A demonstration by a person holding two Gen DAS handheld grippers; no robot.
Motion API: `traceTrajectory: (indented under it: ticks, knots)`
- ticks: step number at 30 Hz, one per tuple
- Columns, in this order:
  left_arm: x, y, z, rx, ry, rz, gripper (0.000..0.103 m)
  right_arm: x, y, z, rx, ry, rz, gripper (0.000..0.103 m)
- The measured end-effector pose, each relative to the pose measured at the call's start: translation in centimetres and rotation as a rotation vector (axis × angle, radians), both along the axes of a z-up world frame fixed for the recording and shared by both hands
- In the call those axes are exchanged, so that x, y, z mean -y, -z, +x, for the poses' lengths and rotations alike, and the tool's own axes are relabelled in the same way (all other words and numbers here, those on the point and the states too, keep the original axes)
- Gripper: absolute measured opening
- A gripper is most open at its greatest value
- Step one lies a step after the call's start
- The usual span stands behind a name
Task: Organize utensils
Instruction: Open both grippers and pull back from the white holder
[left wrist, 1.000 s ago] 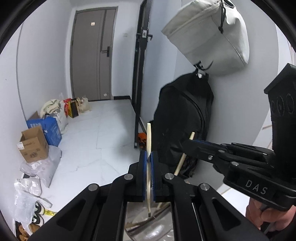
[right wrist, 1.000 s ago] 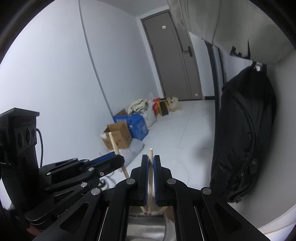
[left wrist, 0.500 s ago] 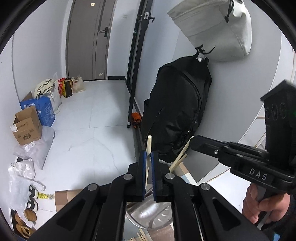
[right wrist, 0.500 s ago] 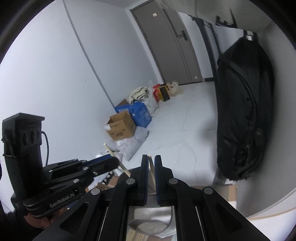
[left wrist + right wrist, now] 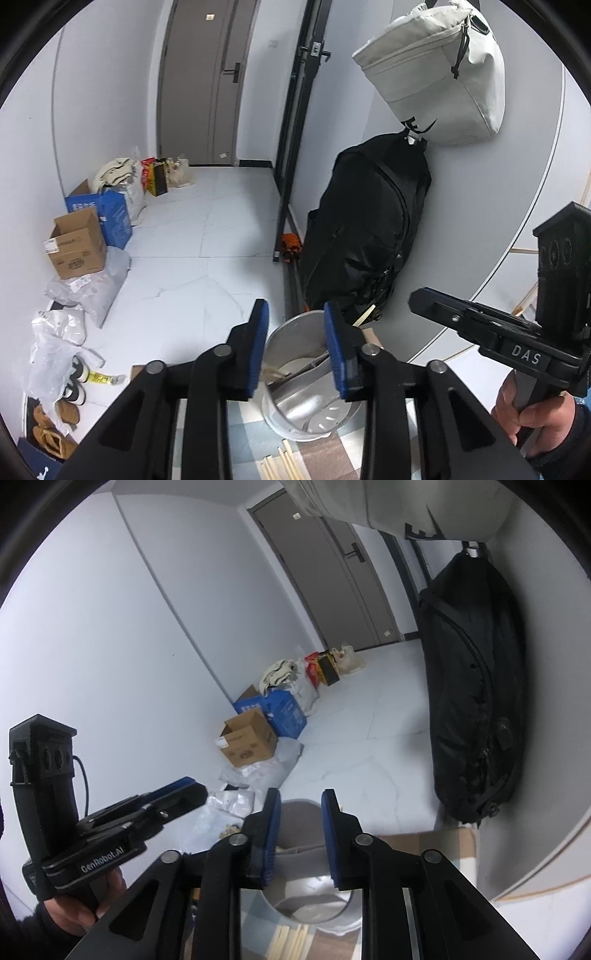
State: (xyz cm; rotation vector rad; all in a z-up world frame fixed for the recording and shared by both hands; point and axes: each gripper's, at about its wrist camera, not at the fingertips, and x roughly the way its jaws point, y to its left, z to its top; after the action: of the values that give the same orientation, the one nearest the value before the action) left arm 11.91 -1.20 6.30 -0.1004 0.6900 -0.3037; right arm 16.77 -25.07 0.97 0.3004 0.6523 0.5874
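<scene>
In the left wrist view, the left claw (image 5: 295,343) is seen with jaws just opened and nothing held; the metal holder (image 5: 295,369) sits directly beyond, a chopstick (image 5: 364,316) leaning inside. "DAS" is read on the right claw (image 5: 424,299) alongside.

In the right wrist view, the right claw (image 5: 297,834), jaws just parted, is empty above the holder (image 5: 314,897); loose chopsticks (image 5: 291,938) lie beneath. "GenRobot.AI" is read on the left claw (image 5: 192,790).

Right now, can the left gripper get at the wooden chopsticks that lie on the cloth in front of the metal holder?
Probably yes. The left gripper has open, empty jaws above the metal holder, and the chopsticks lie just below on the checked cloth with nothing over them. It would have to dip down and draw back.
</scene>
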Motion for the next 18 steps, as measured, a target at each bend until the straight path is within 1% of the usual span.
traceTrajectory:
  ticks: [1, 2, 3, 4, 5, 8, 10, 11, 12, 15, 18]
  knots:
    - [-0.2, -0.2, -0.4, 0.009, -0.012, 0.001, 0.031, 0.1, 0.0, -0.3, 0.000, 0.001, -0.004, 0.029]
    - [-0.3, -0.2, -0.8, 0.015, -0.021, 0.001, 0.036, 0.2, 0.0, -0.5, 0.002, 0.002, -0.005, 0.030]
    - [-0.4, -0.4, -1.3, 0.024, -0.039, 0.003, 0.041, 0.4, 0.1, -0.8, 0.003, 0.005, -0.005, 0.035]
    - [-0.7, -0.4, -1.6, 0.030, -0.053, 0.002, 0.044, 0.5, 0.0, -1.0, 0.003, 0.008, -0.006, 0.044]
    - [-0.8, -0.5, -2.1, 0.036, -0.066, -0.003, 0.046, 0.7, 0.0, -1.4, 0.004, 0.015, -0.005, 0.047]
    - [-1.1, -0.2, -3.2, 0.035, -0.099, -0.010, 0.049, 0.9, -0.1, -2.6, 0.011, 0.016, -0.004, 0.051]
    - [-1.4, 0.0, -3.8, 0.026, -0.117, -0.014, 0.050, 0.9, -0.1, -3.6, 0.016, 0.020, -0.013, 0.060]
    - [-1.4, 0.1, -4.0, 0.023, -0.123, -0.014, 0.052, 0.9, -0.2, -4.1, 0.019, 0.022, -0.015, 0.062]
    - [-1.5, 0.2, -4.4, 0.023, -0.131, -0.015, 0.056, 0.9, -0.2, -4.5, 0.022, 0.026, -0.019, 0.066]
    - [-1.6, 0.4, -5.9, 0.040, -0.154, -0.019, 0.065, 0.7, -0.5, -6.2, 0.036, 0.052, -0.048, 0.076]
    - [-1.5, 0.7, -7.1, 0.056, -0.169, -0.009, 0.069, 0.4, -0.6, -7.8, 0.049, 0.063, -0.076, 0.084]
